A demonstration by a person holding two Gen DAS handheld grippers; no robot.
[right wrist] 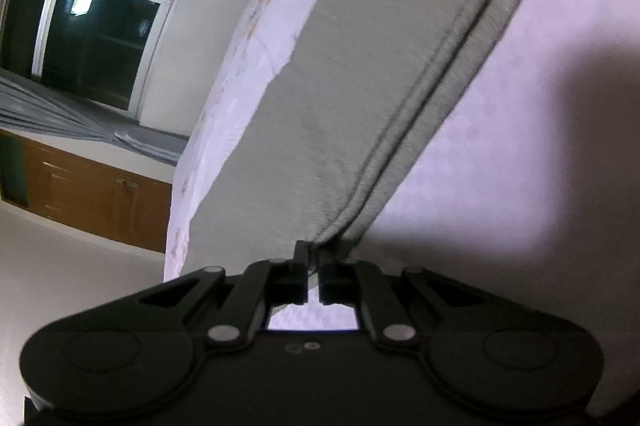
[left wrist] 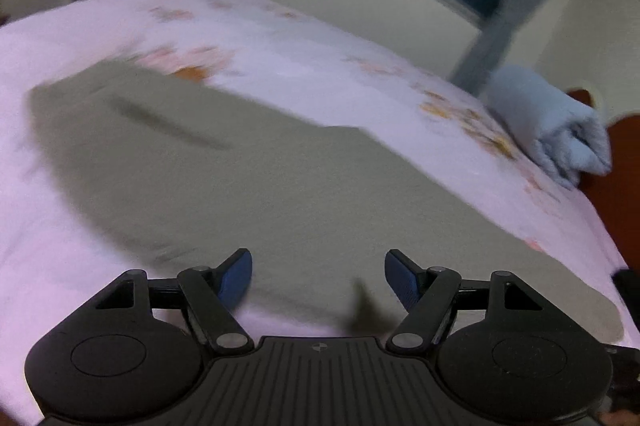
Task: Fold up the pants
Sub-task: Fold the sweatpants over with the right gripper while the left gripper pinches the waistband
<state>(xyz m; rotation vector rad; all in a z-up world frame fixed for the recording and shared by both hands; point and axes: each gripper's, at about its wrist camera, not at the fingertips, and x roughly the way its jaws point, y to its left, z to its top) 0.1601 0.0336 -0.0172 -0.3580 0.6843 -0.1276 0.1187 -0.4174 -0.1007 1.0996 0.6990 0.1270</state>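
Lying flat on the bed sheet (left wrist: 60, 218), grey pants (left wrist: 280, 178) fill no container.

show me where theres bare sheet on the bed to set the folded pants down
Bare sheet lies beyond the grey pants, toward the window wall, and along their left edge. The right end is crowded by a rolled blue towel. In the right wrist view, sheet beside the pants' seam is bare too.

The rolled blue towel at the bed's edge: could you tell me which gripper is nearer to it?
Left, probably. The left gripper hangs open over the pants, towel ahead to its right. The right gripper pinches the pants' hem; no towel in its view.
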